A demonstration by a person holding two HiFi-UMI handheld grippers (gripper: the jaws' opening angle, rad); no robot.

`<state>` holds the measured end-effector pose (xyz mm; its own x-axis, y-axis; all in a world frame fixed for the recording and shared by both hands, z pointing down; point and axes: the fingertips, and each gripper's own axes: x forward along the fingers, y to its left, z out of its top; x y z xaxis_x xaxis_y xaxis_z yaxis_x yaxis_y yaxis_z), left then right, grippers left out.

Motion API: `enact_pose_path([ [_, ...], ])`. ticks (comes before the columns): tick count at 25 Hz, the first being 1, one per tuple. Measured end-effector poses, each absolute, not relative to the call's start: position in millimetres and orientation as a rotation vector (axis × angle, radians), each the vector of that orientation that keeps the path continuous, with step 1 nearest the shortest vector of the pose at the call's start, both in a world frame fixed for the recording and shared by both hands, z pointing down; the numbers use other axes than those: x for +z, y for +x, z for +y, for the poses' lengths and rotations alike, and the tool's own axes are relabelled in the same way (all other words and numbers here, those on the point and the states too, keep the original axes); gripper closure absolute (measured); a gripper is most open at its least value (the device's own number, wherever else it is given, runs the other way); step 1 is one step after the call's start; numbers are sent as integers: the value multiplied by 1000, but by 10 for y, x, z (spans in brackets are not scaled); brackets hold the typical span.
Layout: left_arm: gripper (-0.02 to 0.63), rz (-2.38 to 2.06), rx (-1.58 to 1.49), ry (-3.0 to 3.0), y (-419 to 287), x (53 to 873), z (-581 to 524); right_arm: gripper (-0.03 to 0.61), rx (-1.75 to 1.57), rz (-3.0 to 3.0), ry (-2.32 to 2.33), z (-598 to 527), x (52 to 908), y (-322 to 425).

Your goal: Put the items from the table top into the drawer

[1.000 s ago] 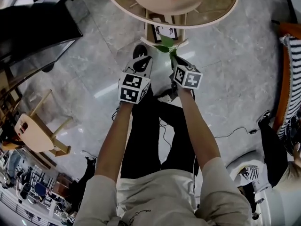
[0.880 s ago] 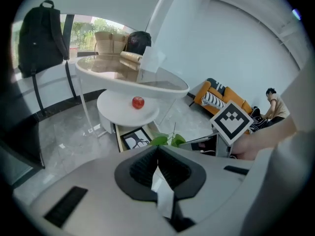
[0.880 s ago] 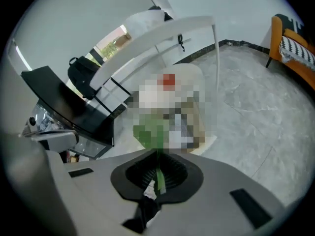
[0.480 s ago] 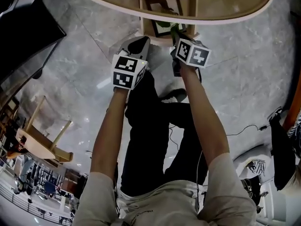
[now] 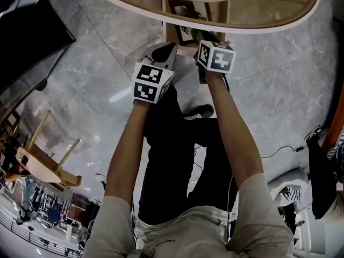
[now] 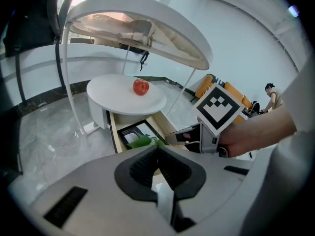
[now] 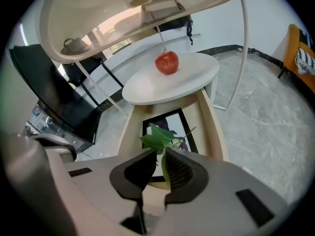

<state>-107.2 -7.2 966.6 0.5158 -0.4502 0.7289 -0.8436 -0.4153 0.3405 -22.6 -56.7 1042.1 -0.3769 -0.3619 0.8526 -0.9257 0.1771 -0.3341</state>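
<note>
A round white table (image 7: 194, 80) stands on a grey marble floor (image 5: 91, 90), a red apple (image 7: 167, 62) alone on its top and a wider round tier (image 7: 123, 14) on thin white legs spread above it. Under the top, the drawer (image 7: 211, 127) is pulled open toward the camera, and a black-framed picture (image 7: 167, 122) lies flat inside it. The right gripper (image 7: 160, 154) points steeply down over the open drawer, its jaws pinched on the stem of a green sprig (image 7: 157, 136), whose leaves hang above the picture. The left gripper (image 6: 157, 149) hovers just beside the right one, short of the drawer's front, with its jaws pressed together and nothing between them. The head view shows both bare forearms reaching down past black trousers (image 5: 177, 160) toward the table. A dark panel (image 7: 54, 97) leans at one side of the table, and a wooden chair (image 5: 43, 163) stands well apart on the marble. Orange seats (image 6: 236, 95) line a white wall (image 6: 246, 43), where another person (image 6: 271, 95) stands in the distance.
</note>
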Motion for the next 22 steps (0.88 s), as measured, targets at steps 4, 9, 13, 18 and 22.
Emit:
enact_pose_path([
  [4,592,-1053,722,2051,-1088,9451,-30,534,1169,-1885,1239,-498,10220,-180],
  [9,592,-1039,753,2046,-1077,8996,62,534,1165,-1875,1208,-264,9752,-78],
  [13,592,-1034,757,2052,-985,8409,148,534,1146,-1920,1209,-91,9136,25],
  [18,592,-1022,766,2056,-866,7583,334,534,1149,-1929,1230,205,8269,210],
  [22,592,-1025,754,2048,-744,6846,510,534,1171,-1944,1253,463,7454,402],
])
